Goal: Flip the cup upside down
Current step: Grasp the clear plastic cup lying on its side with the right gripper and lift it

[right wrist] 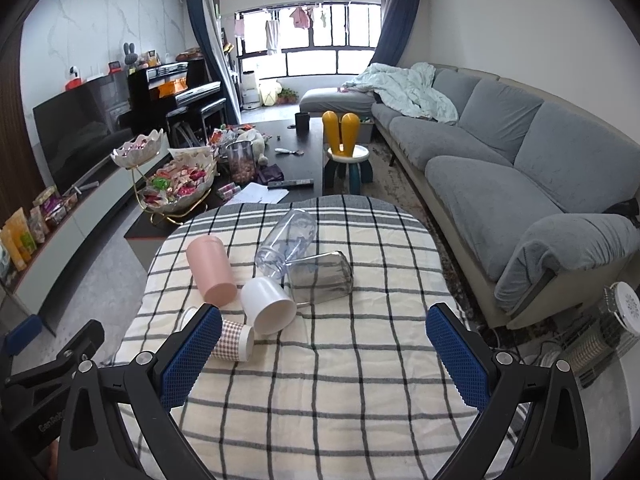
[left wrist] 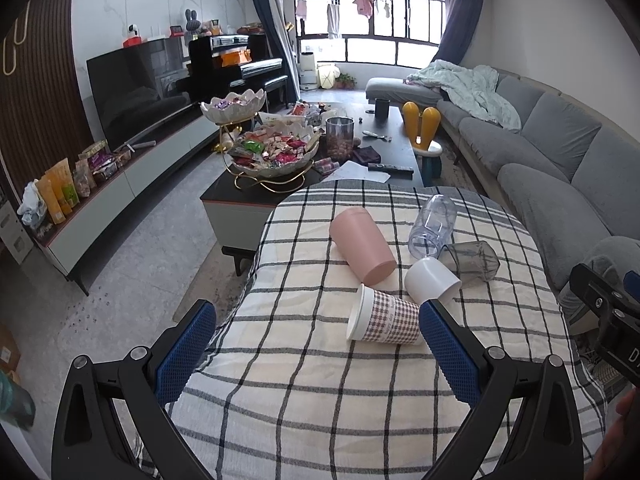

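Note:
Several cups lie on their sides on a checked tablecloth (left wrist: 304, 392) (right wrist: 340, 380): a pink cup (left wrist: 362, 245) (right wrist: 211, 270), a white cup (left wrist: 431, 281) (right wrist: 269, 305), a houndstooth-patterned cup (left wrist: 382, 320) (right wrist: 234, 339), a clear cup (left wrist: 433, 226) (right wrist: 286, 242) and a grey see-through cup (left wrist: 472, 261) (right wrist: 322, 276). My left gripper (left wrist: 316, 348) is open and empty, just short of the patterned cup. My right gripper (right wrist: 324, 356) is open and empty, nearer than the cups.
A dark coffee table (left wrist: 396, 136) (right wrist: 304, 148) with snack bowls (left wrist: 274, 154) (right wrist: 180, 184) stands beyond the cloth-covered table. A grey sofa (left wrist: 560, 168) (right wrist: 520, 184) runs along the right. A TV (left wrist: 136, 88) and cabinet are at the left.

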`<state>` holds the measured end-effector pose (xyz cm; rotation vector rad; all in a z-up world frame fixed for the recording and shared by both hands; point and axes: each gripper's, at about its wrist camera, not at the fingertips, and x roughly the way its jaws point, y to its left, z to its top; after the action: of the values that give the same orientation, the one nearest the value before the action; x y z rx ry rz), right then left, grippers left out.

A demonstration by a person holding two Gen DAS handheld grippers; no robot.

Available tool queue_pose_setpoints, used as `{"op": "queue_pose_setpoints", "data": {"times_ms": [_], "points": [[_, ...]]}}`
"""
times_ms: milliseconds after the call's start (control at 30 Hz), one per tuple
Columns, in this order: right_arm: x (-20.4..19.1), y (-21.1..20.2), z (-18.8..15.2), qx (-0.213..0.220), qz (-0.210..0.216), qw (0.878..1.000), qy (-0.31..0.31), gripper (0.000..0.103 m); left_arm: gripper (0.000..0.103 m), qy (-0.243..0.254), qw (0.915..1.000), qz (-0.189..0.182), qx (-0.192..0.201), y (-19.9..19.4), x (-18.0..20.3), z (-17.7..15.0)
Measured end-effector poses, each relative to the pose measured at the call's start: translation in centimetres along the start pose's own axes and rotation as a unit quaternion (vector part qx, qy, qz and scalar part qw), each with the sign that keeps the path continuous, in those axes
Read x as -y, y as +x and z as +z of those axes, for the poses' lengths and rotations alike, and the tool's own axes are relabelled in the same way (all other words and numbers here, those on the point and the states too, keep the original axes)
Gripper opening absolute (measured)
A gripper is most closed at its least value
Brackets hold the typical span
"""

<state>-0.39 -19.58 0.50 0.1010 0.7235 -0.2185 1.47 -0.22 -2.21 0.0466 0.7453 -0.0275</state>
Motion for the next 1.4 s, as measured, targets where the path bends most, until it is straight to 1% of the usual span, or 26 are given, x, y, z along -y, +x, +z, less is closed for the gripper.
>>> {"op": "queue_pose_setpoints", "data": {"times_ms": [100,167,333,533,767,900,1067,1167,1267,1400], "points": [[-0.2,1.1,0.6,-0.003,0.001,1.0,0.001,0.102,0.103,-0.003,1.0,-0.002,-0.003,1.1,-0.3,0.9],[-0.5,2.7,1.6,-0.012,0.002,1.0,0.005,0.102,0.103,-0.004,1.0,0.001,0.001,2.2,-0.8,1.9],[-0.7,6.7,3.9,-0.05,0.01,0.998,0.029,0.102,0.103,-0.005,1.0,0.007,-0.001,5.2,-1.5,4.4],[-0.7,12.3,6.2,-0.099,0.019,0.992,0.071,0.102,0.103,-0.008,0.9999,-0.01,0.009,8.2,-2.4,7.7],[-1.1,19.8,8.3,-0.153,0.026,0.981,0.117,0.102,0.103,0.005,0.9997,0.0,0.022,11.7,-1.8,11.8],[-1.4,24.1,9.4,-0.192,0.026,0.971,0.138,0.102,0.103,0.006,0.9998,-0.003,0.02,14.2,-1.6,13.7],[-2.0,28.9,10.9,-0.227,0.015,0.963,0.147,0.102,0.103,0.016,0.9996,0.008,0.022,17.2,-1.3,15.6],[-1.8,31.8,10.8,-0.256,0.01,0.953,0.164,0.102,0.103,0.011,0.9997,0.015,0.015,19.1,-1.3,16.5],[-1.7,34.1,10.4,-0.282,0.009,0.943,0.179,0.102,0.103,-0.003,0.9998,0.019,0.009,20.6,-1.8,17.4],[-2.2,36.2,9.9,-0.301,0.003,0.935,0.186,0.102,0.103,-0.007,0.9997,0.025,0.002,22.4,-2.3,18.0]]}}
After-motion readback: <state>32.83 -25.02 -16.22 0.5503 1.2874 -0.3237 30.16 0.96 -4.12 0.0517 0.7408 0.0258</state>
